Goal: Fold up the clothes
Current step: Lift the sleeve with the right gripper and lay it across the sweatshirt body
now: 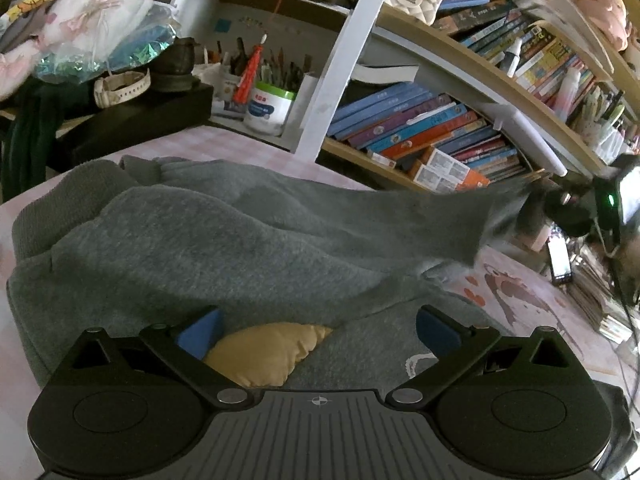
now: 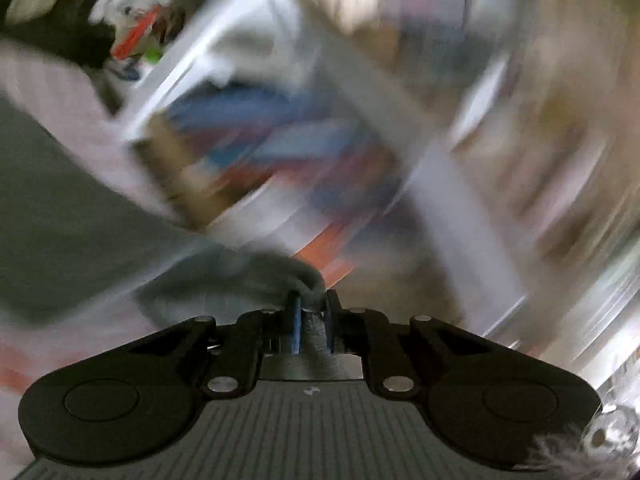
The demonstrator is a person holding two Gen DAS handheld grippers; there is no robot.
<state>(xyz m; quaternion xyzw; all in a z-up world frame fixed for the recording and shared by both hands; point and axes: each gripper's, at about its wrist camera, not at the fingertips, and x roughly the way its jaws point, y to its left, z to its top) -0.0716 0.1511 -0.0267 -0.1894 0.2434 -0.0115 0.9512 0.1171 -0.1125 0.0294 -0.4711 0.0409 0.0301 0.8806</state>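
Note:
A grey knitted sweater [image 1: 224, 240] lies rumpled on the pink checked table [image 1: 224, 146], with a mustard-yellow patch [image 1: 268, 350] on its near part. My left gripper [image 1: 318, 330] hovers open just over that near part, its blue pads either side of the yellow patch. At the far right of the left wrist view my right gripper [image 1: 560, 200] pulls a sleeve of the sweater [image 1: 460, 212] up and to the right. The right wrist view is heavily motion-blurred; my right gripper [image 2: 312, 320] is shut on a bunch of grey sweater fabric [image 2: 280, 272].
A bookshelf [image 1: 420, 136] full of books stands behind the table. A cup of pens [image 1: 268, 108], a black box [image 1: 132, 120] with a white watch, and piled bags [image 1: 92, 28] crowd the back left. A phone [image 1: 560, 260] lies at the right.

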